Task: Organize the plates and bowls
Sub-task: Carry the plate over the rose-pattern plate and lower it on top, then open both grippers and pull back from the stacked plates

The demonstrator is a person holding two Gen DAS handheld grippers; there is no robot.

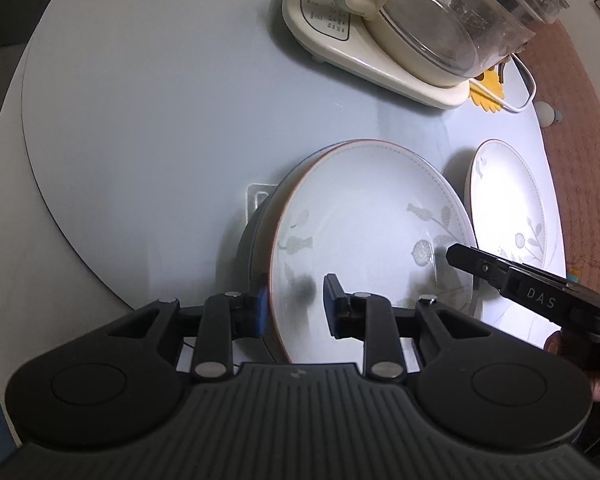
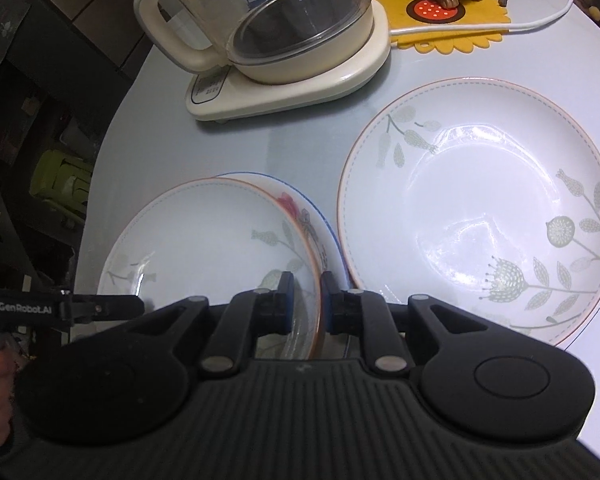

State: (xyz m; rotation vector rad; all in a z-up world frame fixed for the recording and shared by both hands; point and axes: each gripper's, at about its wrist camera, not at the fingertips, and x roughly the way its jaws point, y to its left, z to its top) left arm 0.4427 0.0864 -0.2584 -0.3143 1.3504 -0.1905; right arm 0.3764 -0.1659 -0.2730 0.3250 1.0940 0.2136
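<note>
A white plate with grey leaf print and an orange rim [image 1: 360, 216] [image 2: 204, 232] lies over a blue-rimmed plate with a red flower [image 2: 304, 212], shifted a little to one side of it. My left gripper [image 1: 296, 306] [image 2: 140, 305] straddles the leaf plate's near rim. Its outer pad is at the rim and its inner pad hangs apart over the plate's face. My right gripper [image 2: 306, 302] [image 1: 454, 254] is shut on the opposite rim. A second leaf plate [image 2: 480, 208] [image 1: 508, 200] lies flat beside the pair.
A glass electric kettle on a cream base [image 1: 380, 40] [image 2: 280, 40] stands behind the plates. A yellow flower mat [image 2: 448, 20] with a brown figurine and a white cable [image 2: 556, 12] lie at the back. The round pale table [image 1: 140, 120] drops off at the left.
</note>
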